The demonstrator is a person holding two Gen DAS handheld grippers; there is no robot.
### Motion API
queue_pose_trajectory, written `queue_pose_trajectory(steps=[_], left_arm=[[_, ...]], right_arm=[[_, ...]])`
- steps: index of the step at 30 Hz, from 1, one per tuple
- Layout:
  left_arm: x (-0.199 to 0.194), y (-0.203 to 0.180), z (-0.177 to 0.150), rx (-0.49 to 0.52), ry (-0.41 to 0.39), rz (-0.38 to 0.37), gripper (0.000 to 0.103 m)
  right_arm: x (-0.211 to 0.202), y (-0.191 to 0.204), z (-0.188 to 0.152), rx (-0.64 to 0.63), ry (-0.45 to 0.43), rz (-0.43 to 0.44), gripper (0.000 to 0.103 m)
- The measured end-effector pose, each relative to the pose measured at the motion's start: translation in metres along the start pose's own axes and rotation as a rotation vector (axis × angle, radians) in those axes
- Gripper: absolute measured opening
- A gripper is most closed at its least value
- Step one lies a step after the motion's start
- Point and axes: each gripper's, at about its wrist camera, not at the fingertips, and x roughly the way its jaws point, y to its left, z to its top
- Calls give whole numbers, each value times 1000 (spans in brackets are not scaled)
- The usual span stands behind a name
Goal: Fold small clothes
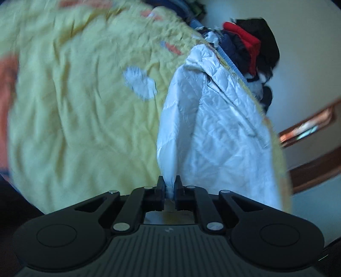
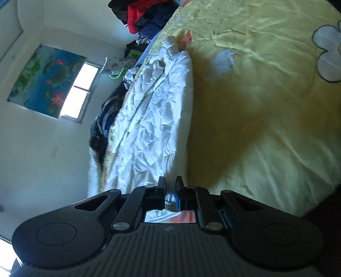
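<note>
A white quilted garment (image 1: 215, 119) lies on the yellow bedsheet (image 1: 74, 106) near the bed's edge. My left gripper (image 1: 169, 183) is shut on a pinched corner of its fabric, and the cloth stretches away from the jaws. In the right wrist view the same white garment (image 2: 153, 110) runs along the edge of the yellow sheet (image 2: 255, 119). My right gripper (image 2: 170, 184) is shut on its near edge, with white fabric showing between the jaws. Both views are tilted sideways.
A pile of dark, red and blue clothes (image 1: 251, 46) sits at the far end of the bed, also in the right wrist view (image 2: 147, 17). More dark clothes (image 2: 106, 125) lie beside the bed. A wall, window (image 2: 78, 89) and flower poster (image 2: 44, 78) are behind.
</note>
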Motion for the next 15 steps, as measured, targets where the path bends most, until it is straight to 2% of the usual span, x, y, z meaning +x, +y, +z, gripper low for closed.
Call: queue_pose_trajectory(steps=[1, 2, 3, 5, 7, 9, 14, 15], left_arm=[[-4, -7, 0, 76, -17, 57, 27], [-9, -14, 0, 145, -35, 108, 37], [-15, -19, -1, 211, -79, 151, 54], [-28, -28, -1, 305, -191, 193, 76], [-27, -28, 8, 283, -173, 143, 78], [-15, -19, 17, 197, -128, 77, 78], [21, 1, 16, 78, -56, 119, 78], [25, 3, 16, 57, -33, 102, 78]], right_arm=[[-1, 1, 2, -6, -4, -27, 35], [-4, 4, 3, -29, -13, -45, 55], [-7, 10, 4, -69, -25, -43, 60], [-11, 16, 6, -113, -13, -19, 60], [-10, 13, 12, -95, 2, -26, 69], [-2, 2, 18, -32, 24, -48, 70], [16, -18, 12, 31, 84, -133, 71], [20, -17, 12, 26, 89, -115, 71]])
